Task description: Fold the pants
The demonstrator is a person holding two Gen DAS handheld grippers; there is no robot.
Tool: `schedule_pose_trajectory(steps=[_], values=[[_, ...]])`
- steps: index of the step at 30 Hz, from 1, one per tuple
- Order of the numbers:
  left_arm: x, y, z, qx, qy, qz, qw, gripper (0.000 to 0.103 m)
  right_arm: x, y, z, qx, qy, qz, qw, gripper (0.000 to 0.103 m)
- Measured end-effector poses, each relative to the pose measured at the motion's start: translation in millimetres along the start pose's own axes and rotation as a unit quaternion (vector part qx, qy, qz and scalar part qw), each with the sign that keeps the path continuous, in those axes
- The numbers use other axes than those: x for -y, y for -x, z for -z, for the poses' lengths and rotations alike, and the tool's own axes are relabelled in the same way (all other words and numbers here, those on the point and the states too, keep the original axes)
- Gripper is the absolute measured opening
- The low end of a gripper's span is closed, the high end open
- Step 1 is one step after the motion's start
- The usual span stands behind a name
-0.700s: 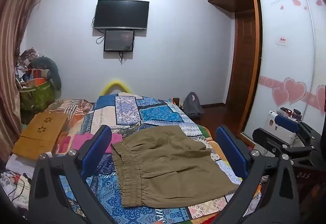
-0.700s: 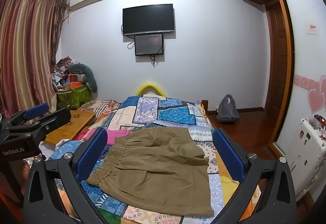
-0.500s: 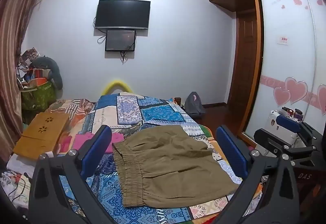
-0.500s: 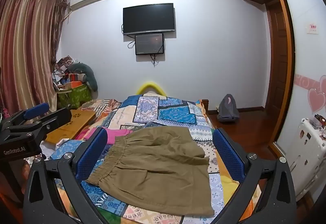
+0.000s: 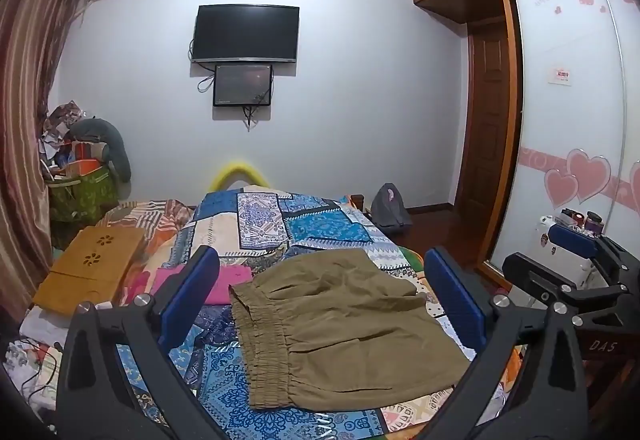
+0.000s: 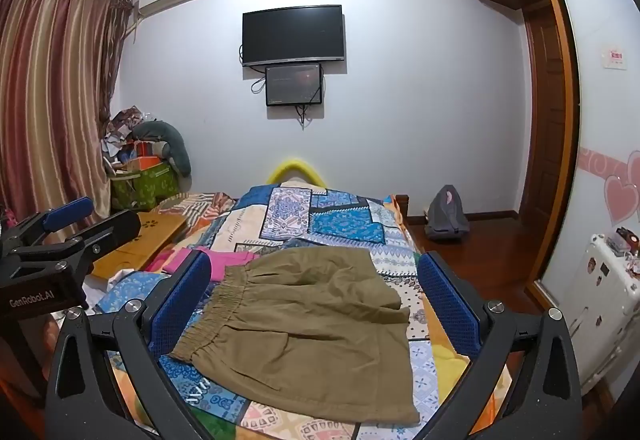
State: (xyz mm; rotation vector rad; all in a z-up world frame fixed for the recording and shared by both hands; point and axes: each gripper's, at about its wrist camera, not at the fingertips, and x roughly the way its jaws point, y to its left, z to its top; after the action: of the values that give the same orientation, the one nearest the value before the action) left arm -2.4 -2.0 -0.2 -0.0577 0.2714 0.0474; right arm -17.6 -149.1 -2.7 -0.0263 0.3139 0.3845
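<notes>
Two hand-held grippers, both raised above a bed and clear of the cloth. Left gripper (image 5: 322, 304) with blue fingers (image 5: 190, 294) spread wide, holding nothing; olive pants (image 5: 340, 328) lying flat on the patchwork bedspread (image 5: 320, 228), framed between and beyond the fingers, elastic waistband toward the left finger, legs reaching toward the right one. Right gripper (image 6: 314, 304) likewise spread wide and empty, the same pants (image 6: 308, 332) seen between its fingers, waistband near the left finger, hem at the lower right. Pink cloth (image 6: 224, 260) just beside the waistband. Wooden lap tray (image 5: 92, 268) at the bed's left edge. Dark television (image 6: 293, 34) on the far wall
</notes>
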Motion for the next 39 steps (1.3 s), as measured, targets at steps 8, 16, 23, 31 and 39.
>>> schedule_pose_trajectory(steps=[8, 16, 23, 31, 39], values=[[1.9, -1.0, -0.6, 0.000, -0.006, -0.001, 1.0000, 0.103, -2.3, -0.6, 0.1, 0.002, 0.004, 0.000, 1.000, 0.103], [5.9, 0.5, 0.6, 0.005, -0.015, -0.005, 0.9999, 0.103, -1.0, 0.5, 0.7, 0.006, 0.007, 0.000, 1.000, 0.103], [7.3, 3.1, -1.4, 0.008, -0.017, -0.006, 0.9998, 0.103, -0.8, 5.1, -1.7, 0.009, 0.008, 0.001, 1.000, 0.103], [8.6, 4.2, -0.9, 0.010, -0.017, -0.007, 0.9998, 0.103, -1.2, 5.8, -2.3, 0.010, 0.008, -0.002, 1.000, 0.103], [10.1, 5.2, -2.0, 0.013, -0.019, -0.010, 0.9997, 0.103, -2.8, 6.0, -3.4, 0.010, 0.010, -0.002, 1.000, 0.103]])
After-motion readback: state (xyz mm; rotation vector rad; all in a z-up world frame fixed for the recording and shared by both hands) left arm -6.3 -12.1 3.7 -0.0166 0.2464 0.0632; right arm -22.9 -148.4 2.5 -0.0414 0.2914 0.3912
